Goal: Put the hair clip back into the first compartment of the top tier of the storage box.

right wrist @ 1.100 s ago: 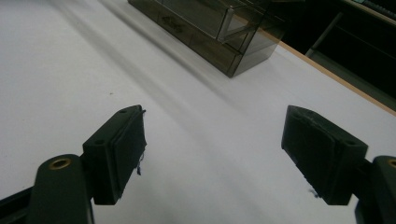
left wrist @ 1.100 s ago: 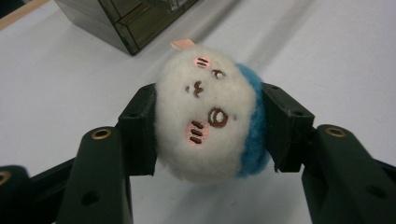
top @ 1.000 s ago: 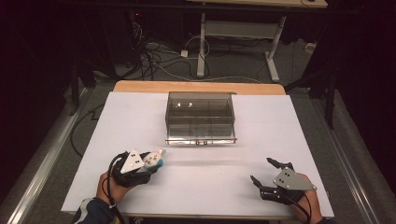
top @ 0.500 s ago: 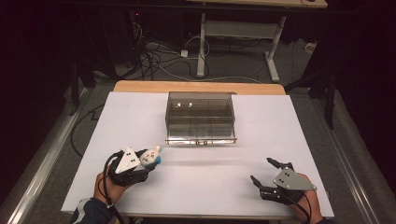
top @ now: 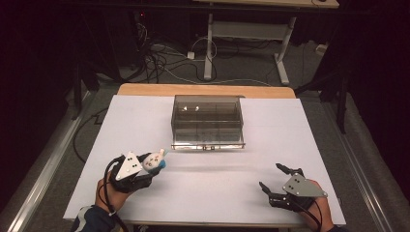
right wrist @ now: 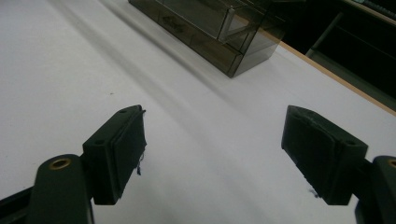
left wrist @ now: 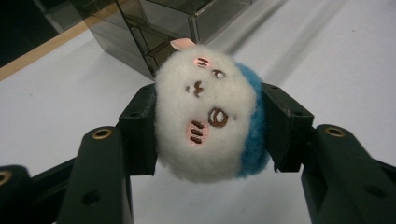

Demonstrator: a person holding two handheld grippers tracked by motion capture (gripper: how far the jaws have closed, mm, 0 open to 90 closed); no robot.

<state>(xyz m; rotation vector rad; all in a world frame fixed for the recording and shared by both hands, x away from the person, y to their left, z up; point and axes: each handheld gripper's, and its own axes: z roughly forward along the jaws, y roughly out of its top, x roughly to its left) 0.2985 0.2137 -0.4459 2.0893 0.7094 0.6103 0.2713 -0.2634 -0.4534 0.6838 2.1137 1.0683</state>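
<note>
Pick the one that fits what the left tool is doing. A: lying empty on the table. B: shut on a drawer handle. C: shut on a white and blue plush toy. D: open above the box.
C: in the left gripper view the left tool has both jaws pressed against the plush toy.

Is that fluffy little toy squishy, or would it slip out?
Probably squishy: the plush toy looks fuzzy and bulges between the left gripper's pads. It is likely light. Its fuzz should grip rather than slip, though its round shape might roll if set down on the table.
</note>
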